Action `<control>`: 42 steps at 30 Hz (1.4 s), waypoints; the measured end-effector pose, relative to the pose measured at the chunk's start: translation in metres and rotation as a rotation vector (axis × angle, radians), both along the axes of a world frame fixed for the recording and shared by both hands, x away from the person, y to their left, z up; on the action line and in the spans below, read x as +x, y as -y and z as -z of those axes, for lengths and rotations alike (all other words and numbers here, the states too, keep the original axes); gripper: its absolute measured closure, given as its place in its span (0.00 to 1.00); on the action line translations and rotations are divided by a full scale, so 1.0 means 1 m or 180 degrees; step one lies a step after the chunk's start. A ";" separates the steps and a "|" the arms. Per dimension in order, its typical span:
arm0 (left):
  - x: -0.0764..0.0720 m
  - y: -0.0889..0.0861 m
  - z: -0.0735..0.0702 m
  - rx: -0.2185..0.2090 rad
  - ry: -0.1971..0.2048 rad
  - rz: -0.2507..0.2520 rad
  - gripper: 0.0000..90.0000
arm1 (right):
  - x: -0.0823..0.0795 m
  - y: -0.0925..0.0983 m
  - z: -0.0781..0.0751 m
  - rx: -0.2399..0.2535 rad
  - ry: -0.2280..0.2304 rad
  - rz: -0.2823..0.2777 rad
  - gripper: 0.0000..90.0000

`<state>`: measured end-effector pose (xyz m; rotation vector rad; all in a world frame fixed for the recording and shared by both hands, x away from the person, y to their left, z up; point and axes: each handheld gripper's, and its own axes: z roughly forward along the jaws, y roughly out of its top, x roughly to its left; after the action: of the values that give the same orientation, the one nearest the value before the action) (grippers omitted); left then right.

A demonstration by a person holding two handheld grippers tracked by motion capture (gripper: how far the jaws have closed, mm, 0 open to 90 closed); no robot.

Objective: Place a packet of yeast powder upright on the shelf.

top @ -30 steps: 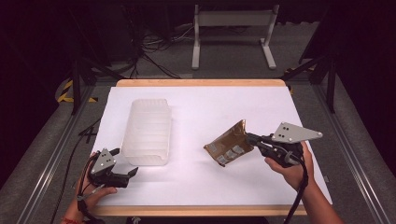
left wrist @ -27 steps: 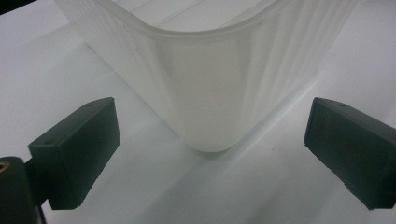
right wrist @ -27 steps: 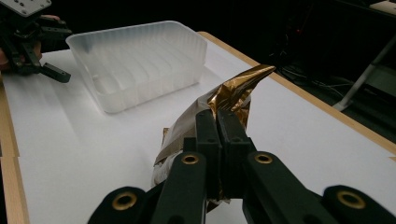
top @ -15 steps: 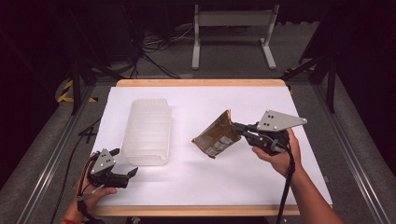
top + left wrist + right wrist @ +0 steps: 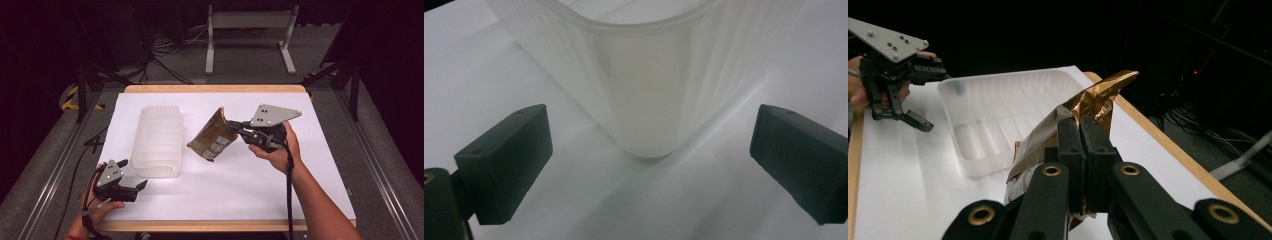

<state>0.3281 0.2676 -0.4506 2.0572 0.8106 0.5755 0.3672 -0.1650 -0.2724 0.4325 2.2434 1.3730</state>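
Observation:
A gold-brown foil pouch (image 5: pixel 212 136) hangs tilted above the white table cover, pinched at its upper right corner by my right gripper (image 5: pixel 234 127), which is shut on it. In the right gripper view the jaws meet tightly on the crinkled pouch (image 5: pixel 1098 95). Left of the pouch lies a clear ribbed plastic tray (image 5: pixel 157 140), with nothing in it (image 5: pixel 1008 115). My left gripper (image 5: pixel 138 185) rests open near the table's front left corner, just in front of the tray's near corner (image 5: pixel 644 95), touching nothing.
A white sheet (image 5: pixel 310 150) covers the wooden table, whose edge (image 5: pixel 215 89) shows at the back. Dark floor with cables and a white metal stand (image 5: pixel 247 20) lies beyond the table. Metal rails run along both sides.
My right gripper has carried the pouch leftward and a little upward, closer to the tray. The left gripper has stayed where it was.

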 end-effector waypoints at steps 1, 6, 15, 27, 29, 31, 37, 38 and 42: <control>0.000 0.000 0.000 -0.0003 0.0001 -0.0001 0.05 | 0.001 -0.002 -0.001 -0.0002 0.0005 -0.0018 0.98; 0.000 0.000 0.000 -0.0007 -0.0003 0.0000 0.05 | 0.008 -0.019 -0.004 -0.0033 0.0045 -0.0109 0.98; -0.001 -0.001 0.001 -0.0011 -0.0004 0.0008 0.05 | 0.018 -0.051 -0.006 -0.0050 0.0065 -0.0333 0.98; -0.002 -0.003 0.001 -0.0019 0.0005 0.0012 0.05 | 0.026 -0.080 -0.004 -0.0103 0.0079 -0.0497 0.98; -0.002 -0.003 0.000 -0.0016 0.0010 0.0008 0.05 | 0.027 -0.085 -0.005 -0.0123 0.0082 -0.0502 0.98; -0.002 -0.003 0.001 -0.0024 0.0008 0.0001 0.05 | 0.028 -0.089 -0.004 -0.0153 0.0093 -0.0506 0.98; -0.003 -0.003 0.001 -0.0029 0.0008 0.0003 0.05 | 0.032 -0.101 -0.002 -0.0186 0.0084 -0.0544 0.98; -0.003 -0.003 0.001 -0.0028 0.0007 0.0003 0.05 | 0.033 -0.104 -0.001 -0.0197 0.0085 -0.0560 0.98; -0.003 -0.004 0.001 -0.0029 -0.0003 0.0003 0.05 | 0.034 -0.111 0.003 -0.0248 0.0069 -0.0599 0.98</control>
<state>0.3256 0.2712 -0.4516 2.0497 0.8114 0.5693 0.4016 -0.0538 -0.2751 0.1825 2.3598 1.3677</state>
